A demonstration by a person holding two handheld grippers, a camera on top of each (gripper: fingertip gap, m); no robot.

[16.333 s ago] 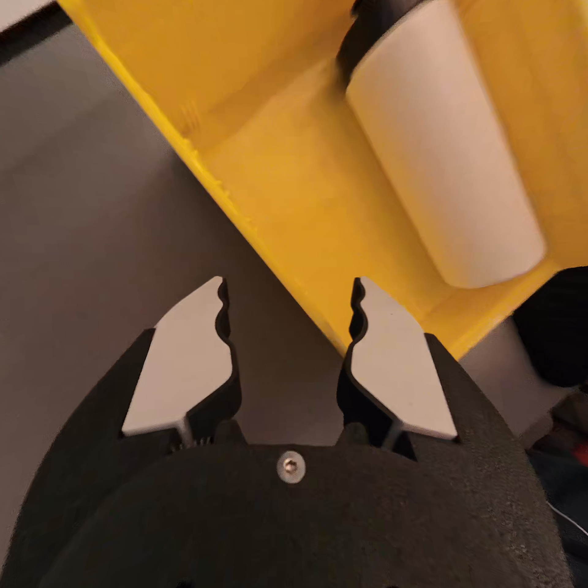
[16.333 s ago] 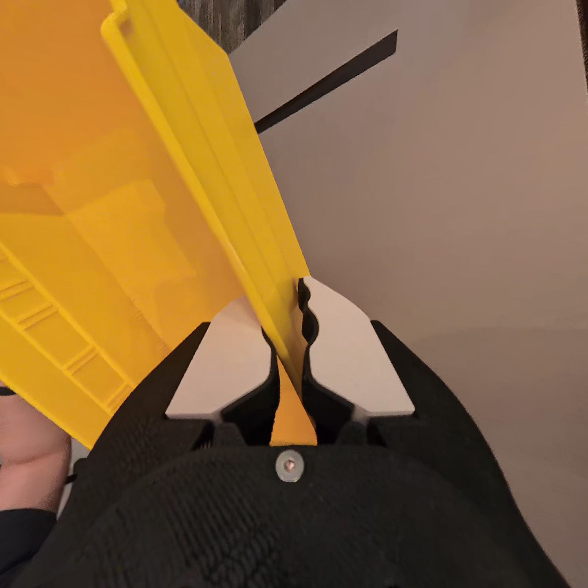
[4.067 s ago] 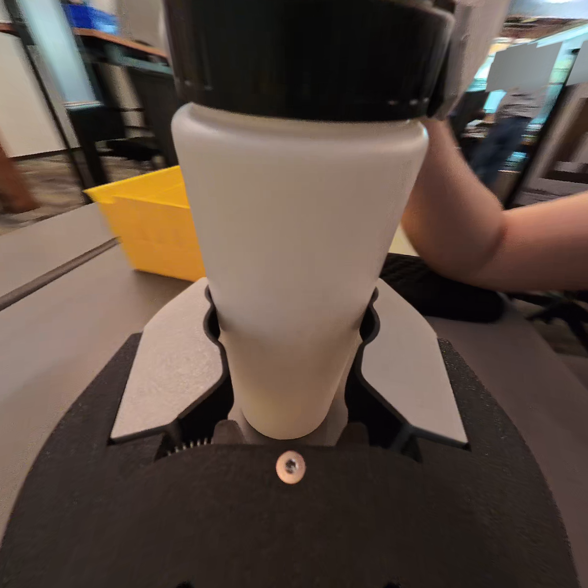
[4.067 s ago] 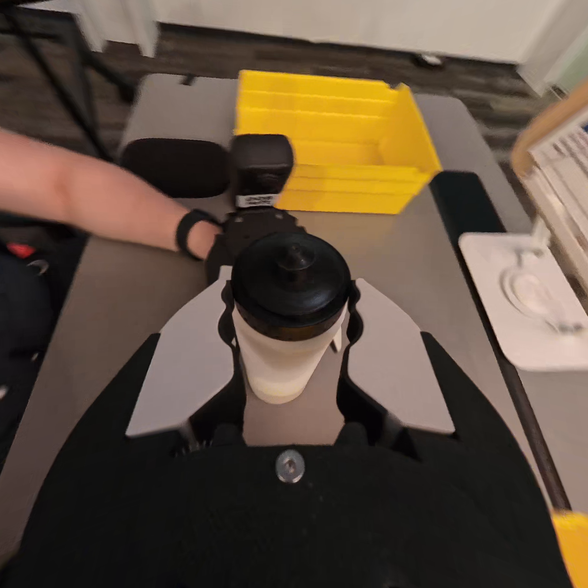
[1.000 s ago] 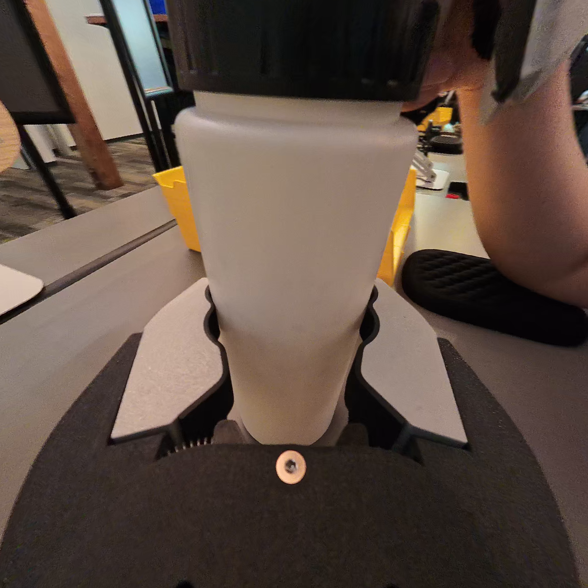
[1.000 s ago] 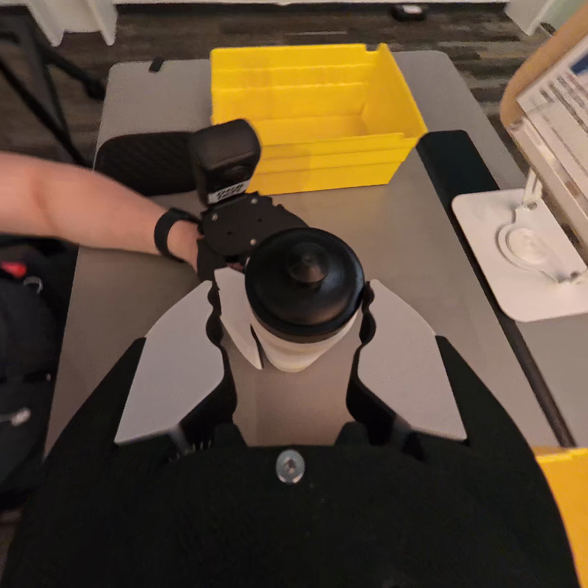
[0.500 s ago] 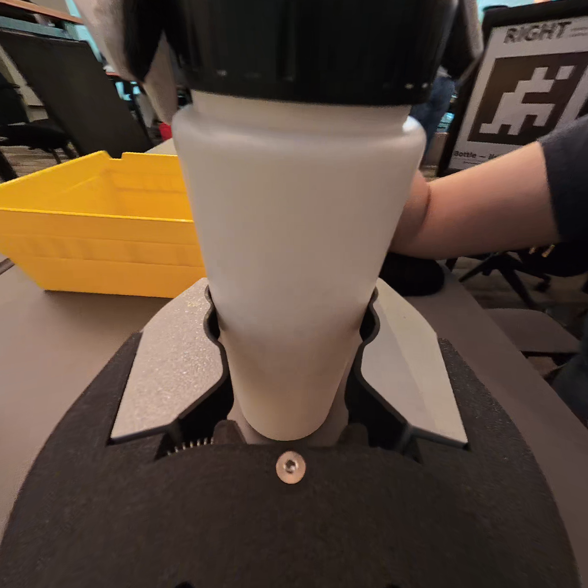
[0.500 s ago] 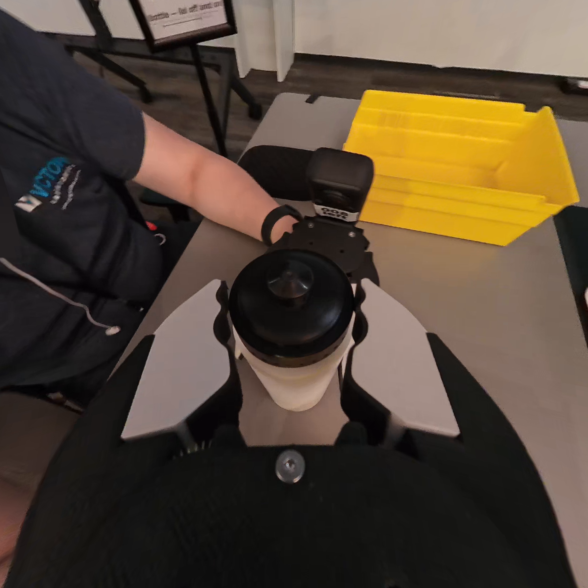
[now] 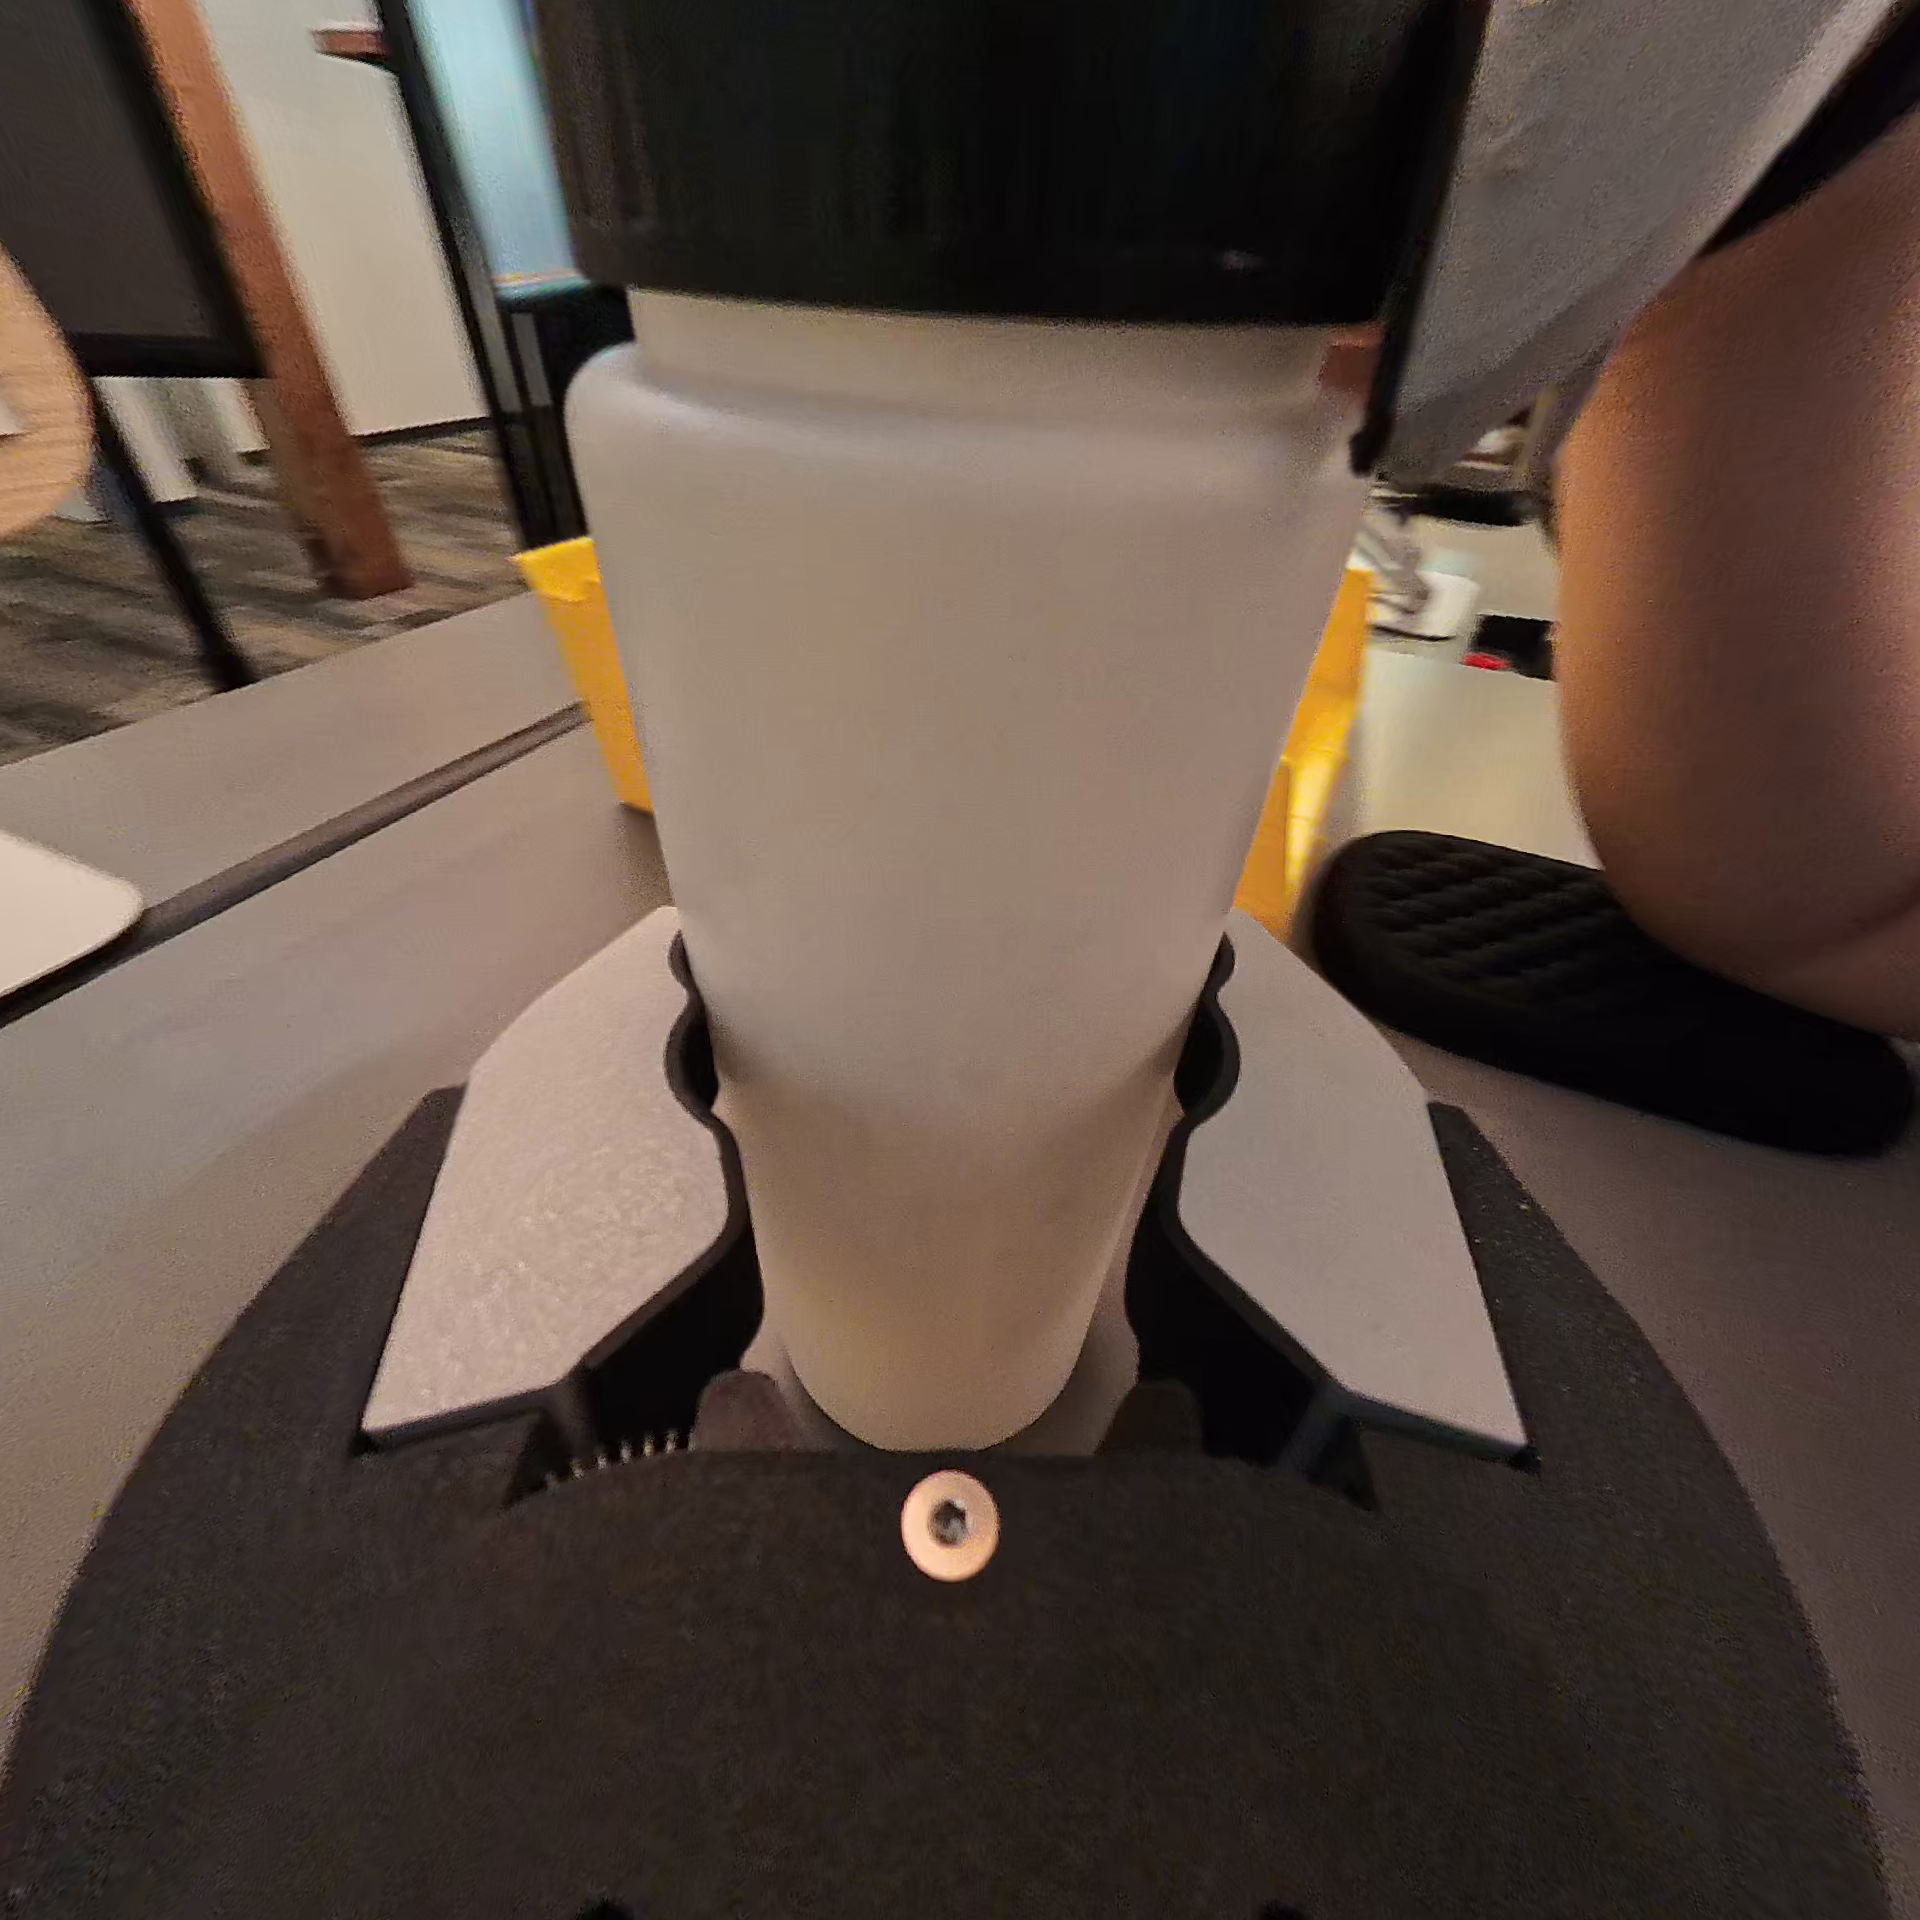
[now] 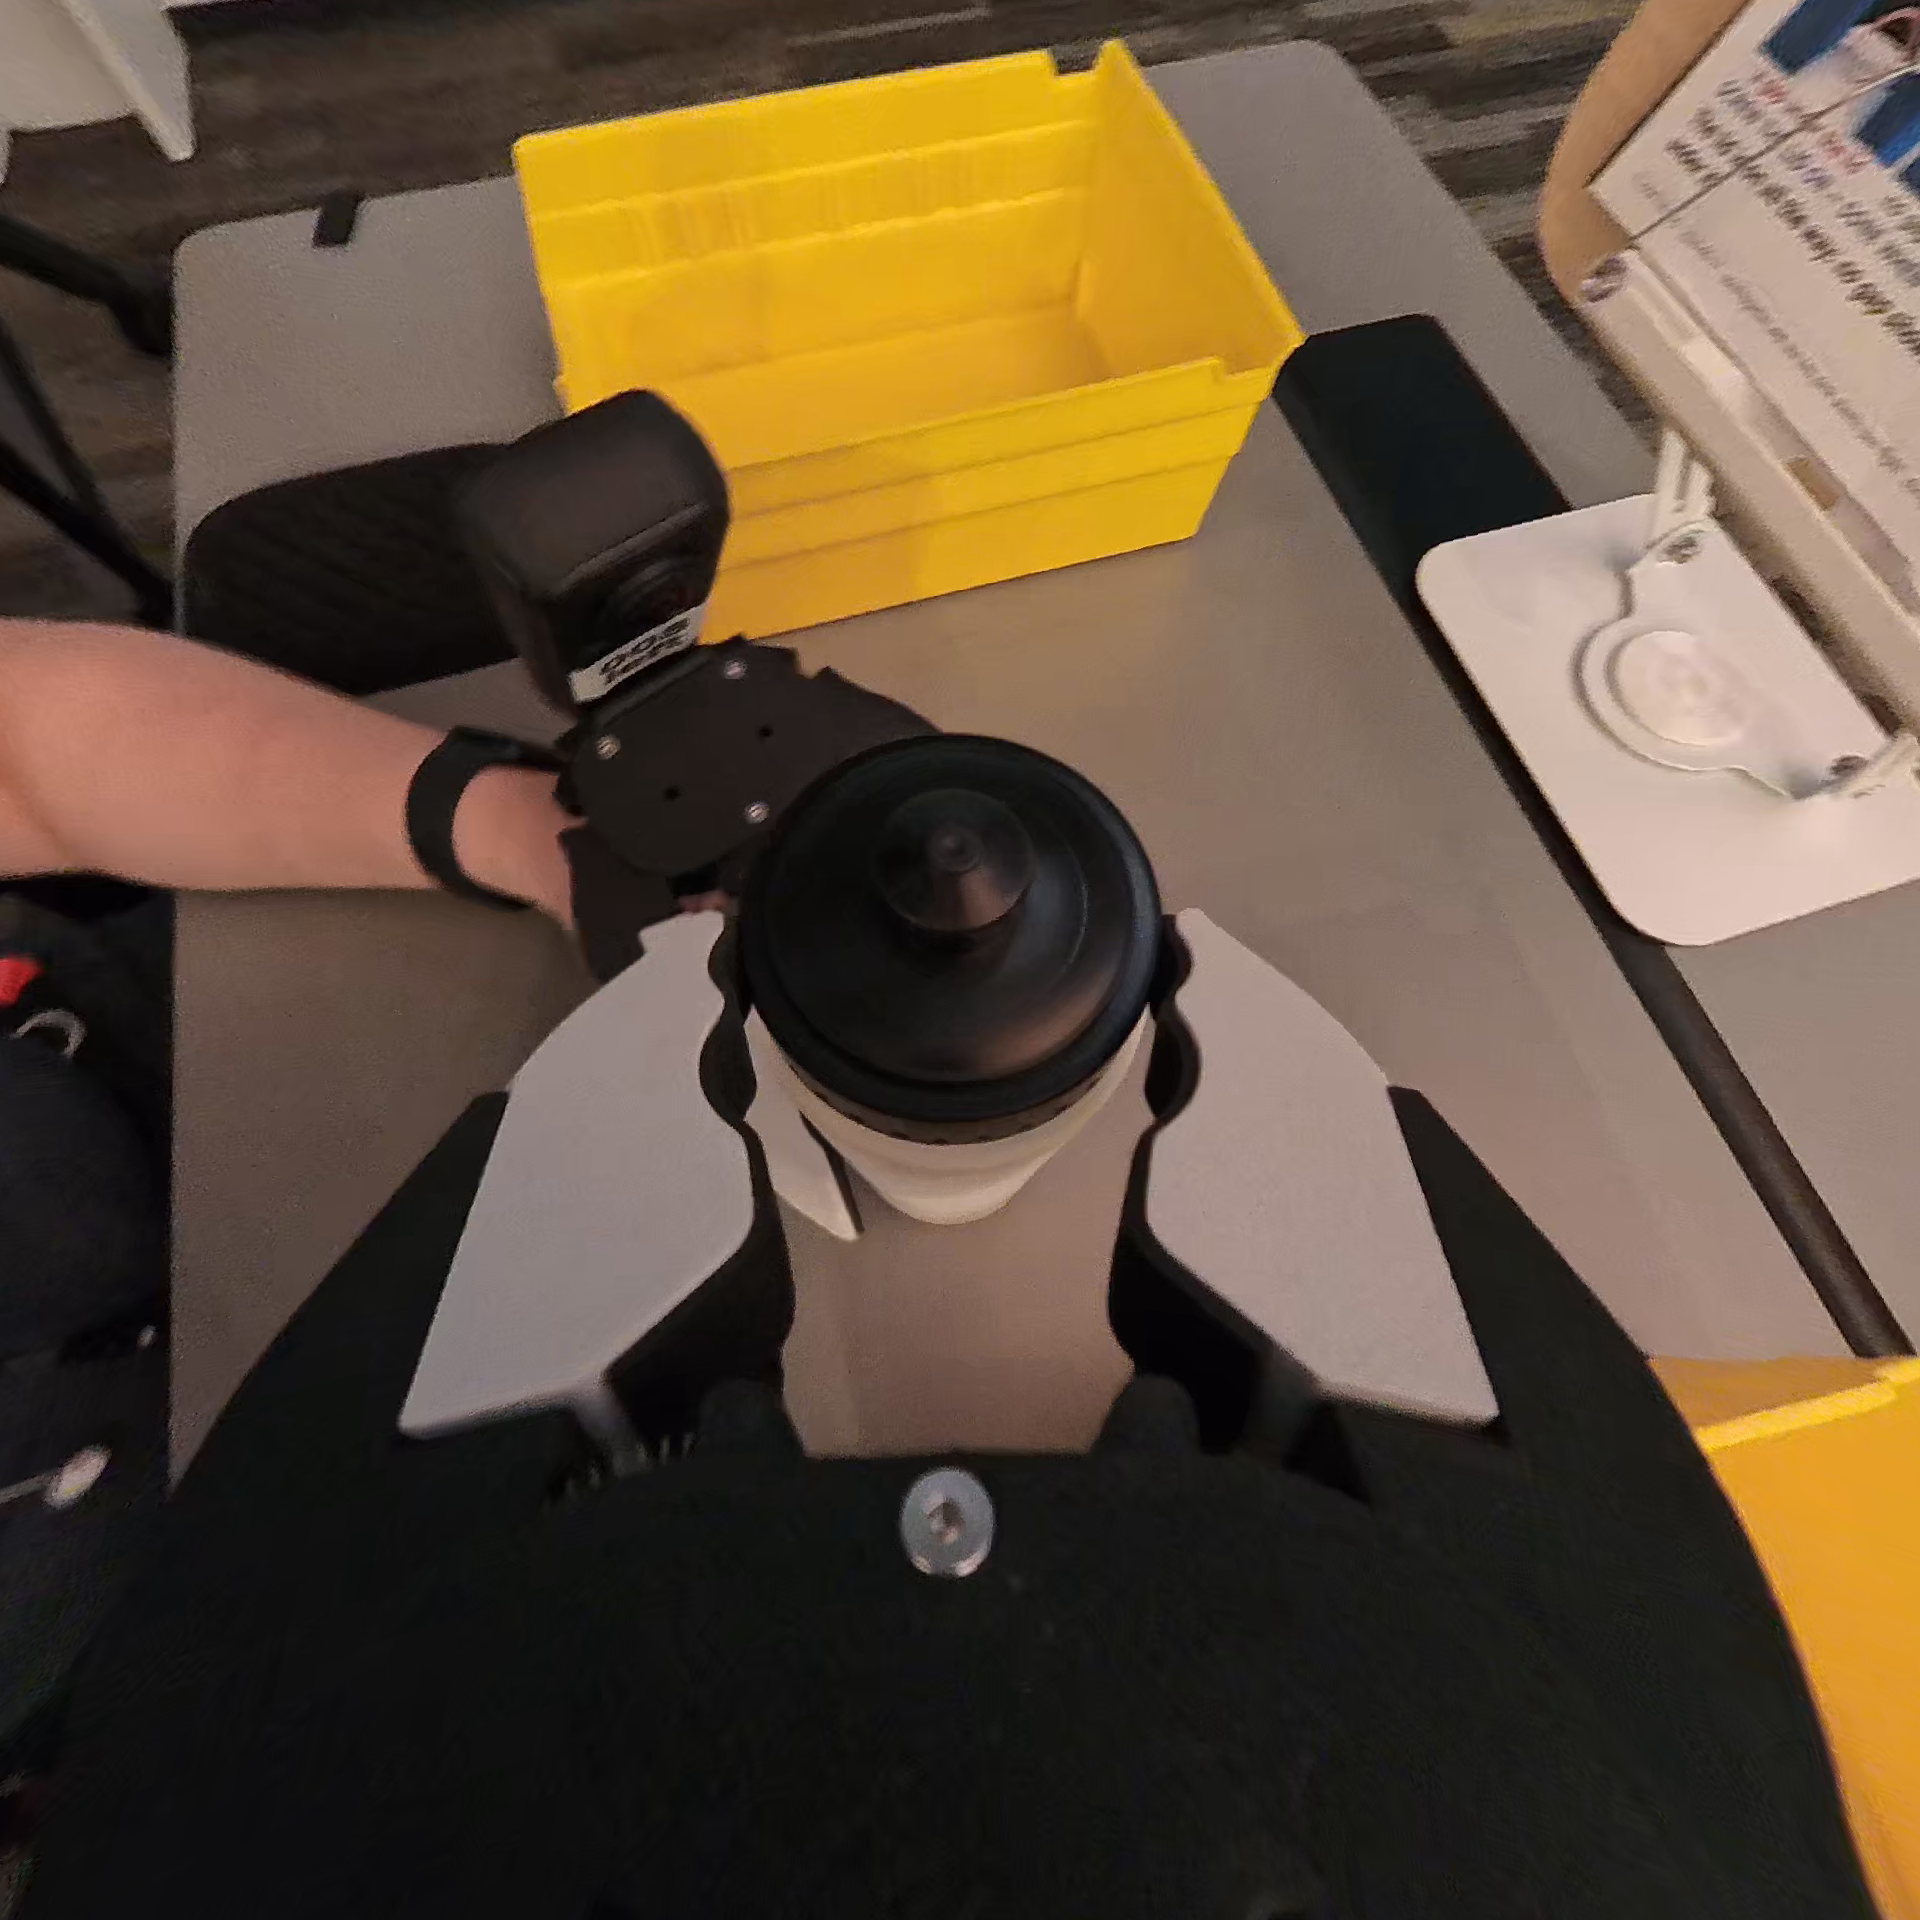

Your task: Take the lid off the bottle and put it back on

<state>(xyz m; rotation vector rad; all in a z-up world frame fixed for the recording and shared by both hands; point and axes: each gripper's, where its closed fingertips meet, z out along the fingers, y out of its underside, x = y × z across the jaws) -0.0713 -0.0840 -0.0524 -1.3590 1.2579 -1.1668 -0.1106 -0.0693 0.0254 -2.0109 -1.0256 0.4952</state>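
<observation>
Right wrist view looks down on what we take as the task's thing: the black lid (image 10: 951, 920) with a small spout at its centre, seated on the white bottle (image 10: 935, 1164), which stands upright over the grey table (image 10: 1299, 727). Our right gripper (image 10: 951, 997) brackets the lid, its pale fingers (image 10: 1268, 1132) pressed against the rim at 9 and 3 o'clock, so we read it as pinching the lid. From the left wrist view the bottle (image 9: 956, 810) fills the middle, and our left gripper (image 9: 951, 1039) clamps its lower body from both sides; whether the base rests on the table we cannot tell. No gap or tilt shows between lid (image 9: 997, 145) and neck, so we judge that we are mid-twist, and we cannot tell whether it is loosening or tightening. The next move, we think, calls for a steady hold below while the upper tongs turn about the bottle's axis, then regrip without slipping on the smooth rim. Beyond the bottle, at 12 o'clock in the right wrist view, sits a yellow bin (image 10: 1164, 301), with nothing visible inside. A corner of another yellow bin (image 10: 1818, 1538) shows at 4 o'clock, its contents hidden. At 2 o'clock rests a white stand base (image 10: 1558, 831).
</observation>
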